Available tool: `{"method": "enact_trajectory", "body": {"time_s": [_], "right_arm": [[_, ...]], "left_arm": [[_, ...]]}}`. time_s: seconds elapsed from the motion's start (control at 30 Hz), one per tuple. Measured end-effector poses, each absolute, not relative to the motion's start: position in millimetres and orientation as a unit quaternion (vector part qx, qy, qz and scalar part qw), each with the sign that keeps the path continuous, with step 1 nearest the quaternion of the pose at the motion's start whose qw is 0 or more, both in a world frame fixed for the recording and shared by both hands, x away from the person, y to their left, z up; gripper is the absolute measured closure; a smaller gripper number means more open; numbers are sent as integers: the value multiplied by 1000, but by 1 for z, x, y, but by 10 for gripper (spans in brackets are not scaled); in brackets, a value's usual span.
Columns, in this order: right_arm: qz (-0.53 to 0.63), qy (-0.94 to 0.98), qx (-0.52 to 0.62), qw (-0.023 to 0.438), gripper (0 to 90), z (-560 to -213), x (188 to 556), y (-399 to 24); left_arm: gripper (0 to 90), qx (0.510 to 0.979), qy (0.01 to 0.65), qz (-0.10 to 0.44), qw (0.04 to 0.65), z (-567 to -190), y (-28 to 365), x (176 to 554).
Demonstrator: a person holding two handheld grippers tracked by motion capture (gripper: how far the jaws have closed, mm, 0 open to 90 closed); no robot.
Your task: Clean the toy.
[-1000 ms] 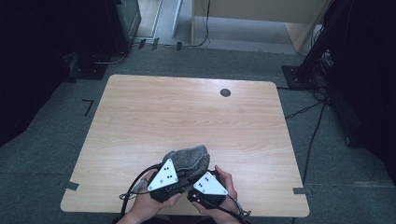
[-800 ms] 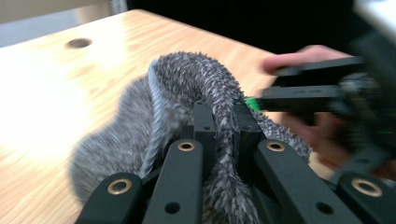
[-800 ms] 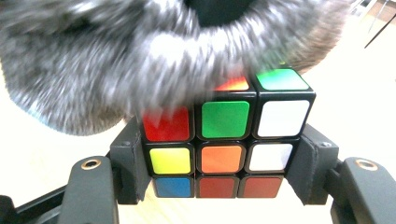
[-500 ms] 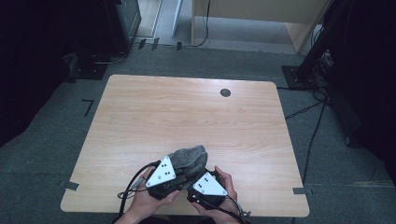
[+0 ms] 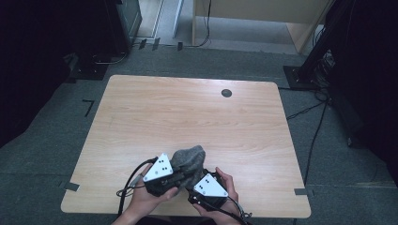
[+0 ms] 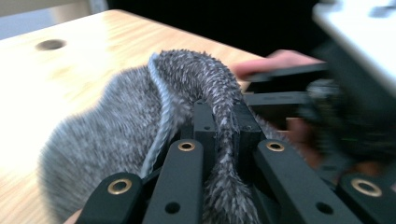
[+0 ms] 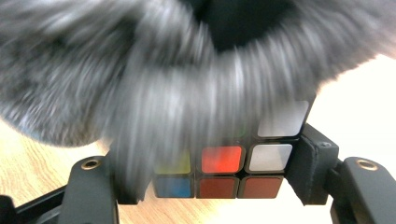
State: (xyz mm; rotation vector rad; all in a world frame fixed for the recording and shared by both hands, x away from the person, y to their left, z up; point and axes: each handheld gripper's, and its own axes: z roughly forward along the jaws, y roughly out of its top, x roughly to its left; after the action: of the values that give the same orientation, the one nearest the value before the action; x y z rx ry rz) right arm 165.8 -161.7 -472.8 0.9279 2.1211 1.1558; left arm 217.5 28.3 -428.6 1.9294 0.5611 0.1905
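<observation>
Grey fuzzy pouch (image 5: 188, 160) shifted slightly toward right hand-held gripper (image 7: 210, 182) w/ clamped puzzle cube (image 7: 224, 170), left hand-held gripper (image 6: 223, 135) pinching pouch rim; bagging underway.

The fuzzy grey knitted pouch (image 5: 188, 159) has been bunched up narrower and pulled in toward the right gripper (image 5: 199, 180).

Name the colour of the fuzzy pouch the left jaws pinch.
Grey, a fuzzy pouch, clearest in the left gripper view.
</observation>
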Motion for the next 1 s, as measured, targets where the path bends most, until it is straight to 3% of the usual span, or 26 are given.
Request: {"method": "enact_trajectory", "body": {"time_s": [0.1,0.23,0.47,0.67,0.8,1.0], "right_arm": [[434,788,341,273,343,-472,165,-161],[436,787,341,274,343,-472,166,-160],[437,786,341,275,343,-471,165,-162],[439,785,340,274,343,-471,165,-161],[444,782,339,277,343,-469,164,-165],[470,768,328,285,343,-462,161,-170]], "left_arm": [[852,806,237,77,537,-428,30,217],[851,815,188,82,541,-426,17,202],[850,802,251,86,536,-428,37,221],[849,804,205,61,555,-428,27,211],[850,788,245,54,562,-428,40,223],[851,734,310,-14,604,-435,69,247]]}}
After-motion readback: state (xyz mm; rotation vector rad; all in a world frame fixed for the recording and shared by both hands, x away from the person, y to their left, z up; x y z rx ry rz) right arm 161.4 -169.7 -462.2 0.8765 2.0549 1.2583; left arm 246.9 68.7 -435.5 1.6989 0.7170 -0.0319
